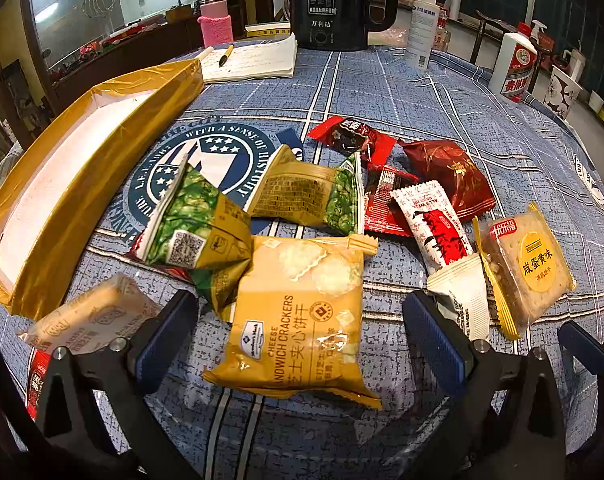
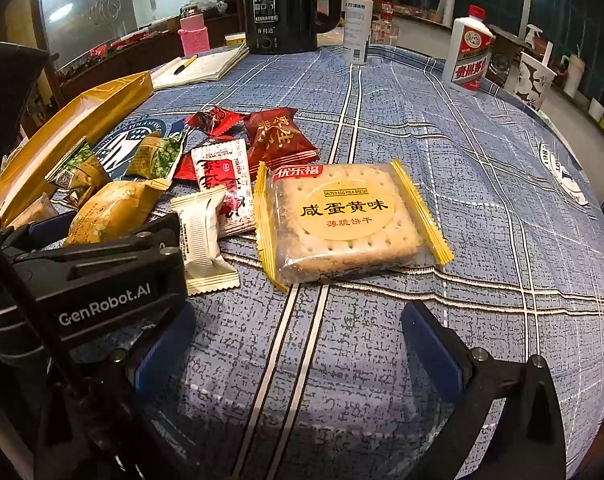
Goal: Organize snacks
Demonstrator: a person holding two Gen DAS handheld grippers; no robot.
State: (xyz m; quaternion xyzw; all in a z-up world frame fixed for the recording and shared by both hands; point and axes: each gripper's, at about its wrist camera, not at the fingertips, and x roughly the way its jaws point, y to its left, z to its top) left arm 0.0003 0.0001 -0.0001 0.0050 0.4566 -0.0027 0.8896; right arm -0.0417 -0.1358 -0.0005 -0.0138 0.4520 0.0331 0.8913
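1. Snacks lie in a loose heap on the blue plaid tablecloth [image 1: 401, 92], filling the middle of the left wrist view and the left half of the right wrist view.
2. The cheese sandwich crackers pack [image 1: 302, 320] sits low in the centre of the left wrist view, between the spread fingers of the left gripper [image 1: 302, 330], which touch nothing.
3. Two green pea packets [image 1: 194, 224] [image 1: 313, 192] lie just above it, the left one overlapping its upper left corner.
4. Red wrappers [image 1: 353, 136] and a dark red pouch [image 1: 449, 176] sit upper right of the heap; a white-and-red sachet [image 1: 433, 220] lies below them.
5. The salted egg yolk biscuit pack [image 2: 341, 220] lies flat in the centre of the right wrist view, above the right gripper [image 2: 298, 350], whose fingers stand wide apart over bare cloth, holding nothing.
6. A white packet [image 2: 202, 240] rests just left of the biscuit pack, partly behind the left gripper's black body.
7. The yellow-edged box [image 1: 62, 184] stands open at the left of the left wrist view, its white inside bare.
8. A black kettle [image 1: 333, 4], notebook with pen [image 1: 254, 60], spray bottle [image 1: 421, 28] and white liquor bottle [image 1: 513, 64] line the top of the frame.
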